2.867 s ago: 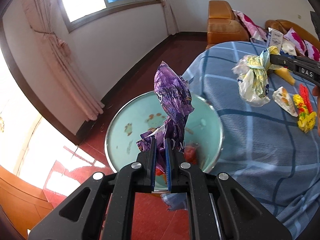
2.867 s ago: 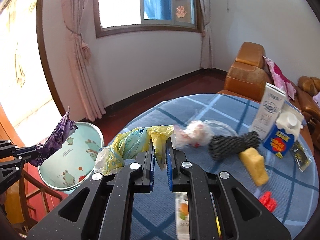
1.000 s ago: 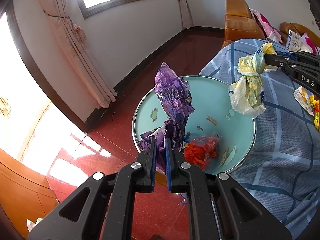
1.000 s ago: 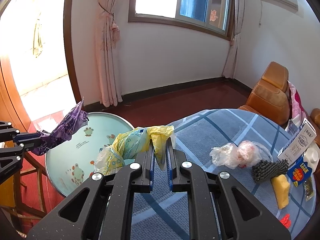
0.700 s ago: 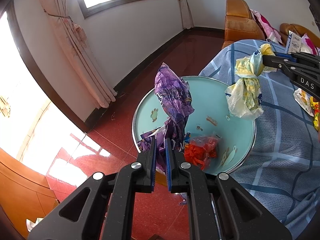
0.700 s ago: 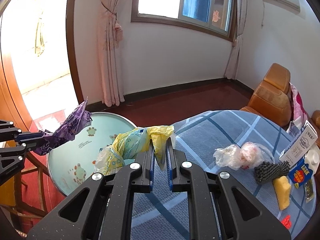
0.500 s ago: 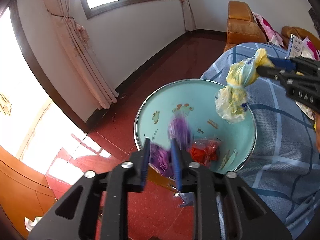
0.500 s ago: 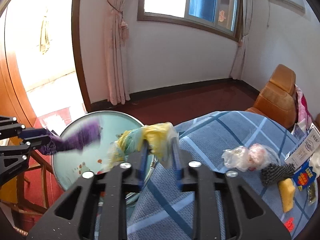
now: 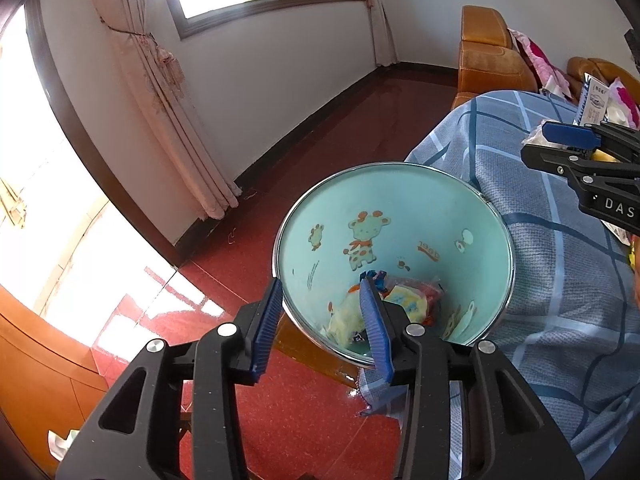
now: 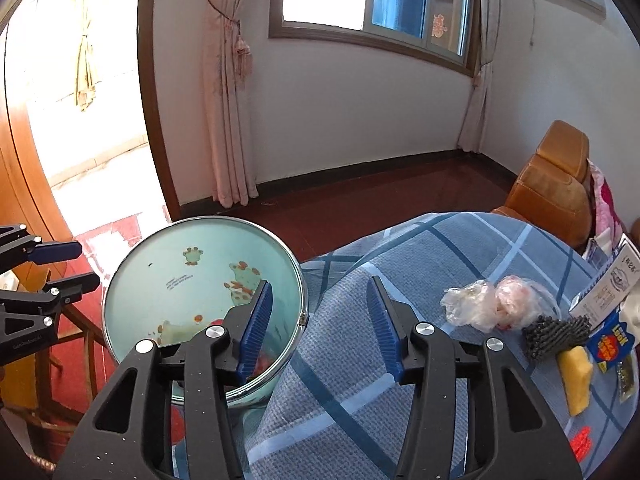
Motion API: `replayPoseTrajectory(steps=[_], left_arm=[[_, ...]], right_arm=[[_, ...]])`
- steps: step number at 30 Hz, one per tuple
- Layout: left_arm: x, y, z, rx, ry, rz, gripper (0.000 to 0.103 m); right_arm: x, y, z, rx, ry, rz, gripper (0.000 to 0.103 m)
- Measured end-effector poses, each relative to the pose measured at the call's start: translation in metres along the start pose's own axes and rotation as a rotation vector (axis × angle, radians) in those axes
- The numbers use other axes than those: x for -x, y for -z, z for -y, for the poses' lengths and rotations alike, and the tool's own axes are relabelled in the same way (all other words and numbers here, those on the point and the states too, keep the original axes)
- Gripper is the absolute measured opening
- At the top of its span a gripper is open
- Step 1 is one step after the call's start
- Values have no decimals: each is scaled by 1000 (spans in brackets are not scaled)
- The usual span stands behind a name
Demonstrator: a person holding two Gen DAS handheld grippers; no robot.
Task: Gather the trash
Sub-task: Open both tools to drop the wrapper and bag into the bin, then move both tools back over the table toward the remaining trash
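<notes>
Since a second ago the purple wrapper and the yellow bag (image 9: 348, 316) have dropped into the turquoise bin (image 9: 400, 216). The left gripper (image 9: 320, 320) and right gripper (image 10: 320, 320) have just been opening, jaws parted, nothing between them. Left to right: curtained doorway, red floor, the bin beside the blue-checked tablecloth (image 10: 420, 272). The right gripper's body reads "DAS".

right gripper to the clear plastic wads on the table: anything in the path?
Nothing visible. The right gripper is open and empty, its jaws just having opened, and only bare blue plaid tablecloth lies between it and the clear plastic wads. The black scrubber and yellow sponge sit beyond them.
</notes>
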State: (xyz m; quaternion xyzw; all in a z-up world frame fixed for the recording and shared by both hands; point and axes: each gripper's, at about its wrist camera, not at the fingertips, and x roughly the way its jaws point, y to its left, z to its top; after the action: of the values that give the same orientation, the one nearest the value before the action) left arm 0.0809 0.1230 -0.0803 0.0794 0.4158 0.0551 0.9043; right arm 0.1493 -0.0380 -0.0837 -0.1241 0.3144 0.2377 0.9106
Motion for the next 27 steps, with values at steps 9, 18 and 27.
replayPoseTrajectory(steps=[9, 18, 27], left_arm=[[0, 1, 0, -1, -1, 0, 40], [0, 1, 1, 4, 2, -3, 40], [9, 0, 26, -20, 59, 12, 46]], right_arm=[[2, 0, -1, 1, 1, 1, 51], [7, 1, 1, -2, 11, 3, 52], [53, 8, 27, -43, 62, 35, 55]])
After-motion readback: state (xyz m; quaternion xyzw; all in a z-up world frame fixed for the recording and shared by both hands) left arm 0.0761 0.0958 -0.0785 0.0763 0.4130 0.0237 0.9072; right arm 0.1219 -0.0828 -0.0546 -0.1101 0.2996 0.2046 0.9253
